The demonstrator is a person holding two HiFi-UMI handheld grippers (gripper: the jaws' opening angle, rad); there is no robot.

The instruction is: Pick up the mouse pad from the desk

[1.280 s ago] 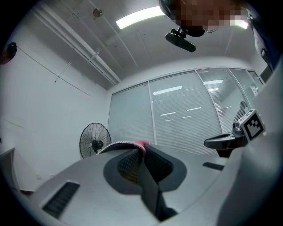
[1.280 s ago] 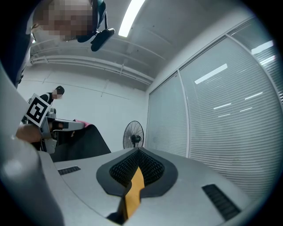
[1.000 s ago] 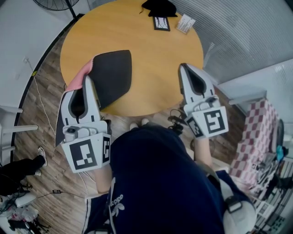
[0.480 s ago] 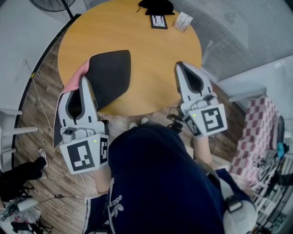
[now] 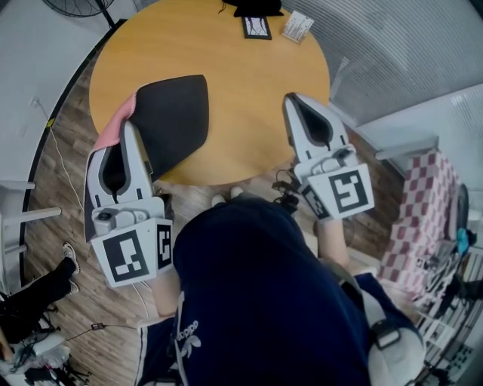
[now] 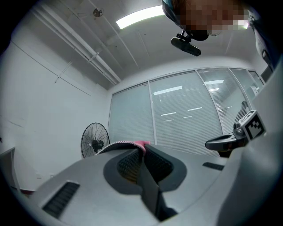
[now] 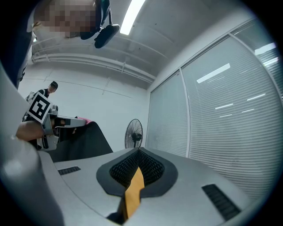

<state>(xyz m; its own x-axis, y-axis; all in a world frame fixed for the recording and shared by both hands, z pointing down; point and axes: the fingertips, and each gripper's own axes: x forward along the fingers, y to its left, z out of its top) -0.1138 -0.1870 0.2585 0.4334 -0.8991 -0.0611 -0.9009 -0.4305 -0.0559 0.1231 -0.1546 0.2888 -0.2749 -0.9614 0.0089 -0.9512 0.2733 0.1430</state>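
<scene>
The mouse pad (image 5: pixel 170 121) is black with a pink underside (image 5: pixel 119 124). It hangs lifted over the near left edge of the round wooden desk (image 5: pixel 241 90). My left gripper (image 5: pixel 130 127) is shut on its near corner. In the left gripper view the pad's pink edge (image 6: pixel 141 144) sticks out between the closed jaws of that gripper (image 6: pixel 142 149). My right gripper (image 5: pixel 291 99) hovers over the desk's near right edge, shut and holding nothing. In its own view the right gripper (image 7: pixel 138 152) shows only a thin strip of desk between the jaws.
At the desk's far edge lie a black object (image 5: pixel 256 6), a dark framed card (image 5: pixel 256 26) and a white card (image 5: pixel 297 26). A standing fan (image 6: pixel 94 140) is beyond the desk on the left. A checkered cloth (image 5: pixel 423 219) is on the right, and a cable (image 5: pixel 60 162) lies on the floor.
Both grippers and the pad keep their places. Only the head view has shifted a little, so everything sits slightly higher in the picture.
</scene>
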